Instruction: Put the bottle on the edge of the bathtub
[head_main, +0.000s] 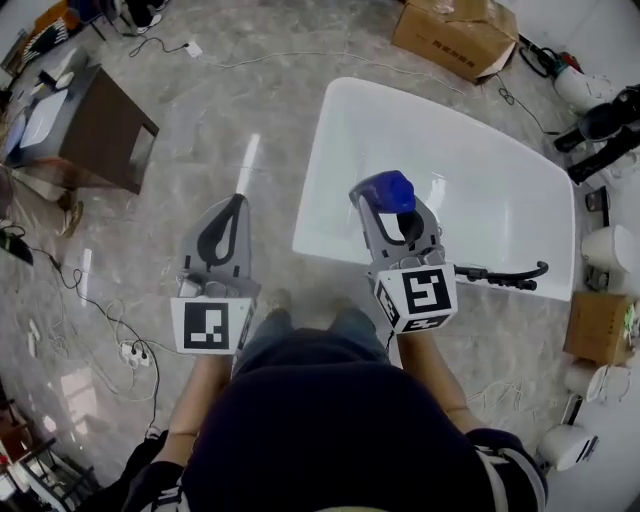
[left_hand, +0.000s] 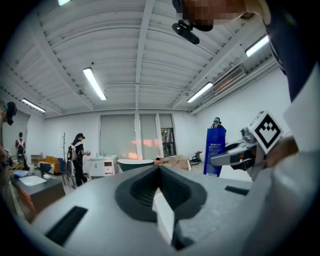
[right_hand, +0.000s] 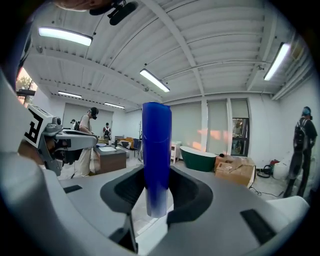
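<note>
- Blue bottle (head_main: 390, 188): one, upright, long axis vertical, pinched between the right gripper (head_main: 395, 215) jaws.
- Hangs over the one white bathtub (head_main: 322, 170); its near rim is just below, toward the person.
- Empty left gripper (head_main: 238, 205): jaws pressed together, beside the tub, farther away.

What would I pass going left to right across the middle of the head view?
dark brown cabinet → left gripper → blue bottle in the right gripper → small cardboard box
</note>
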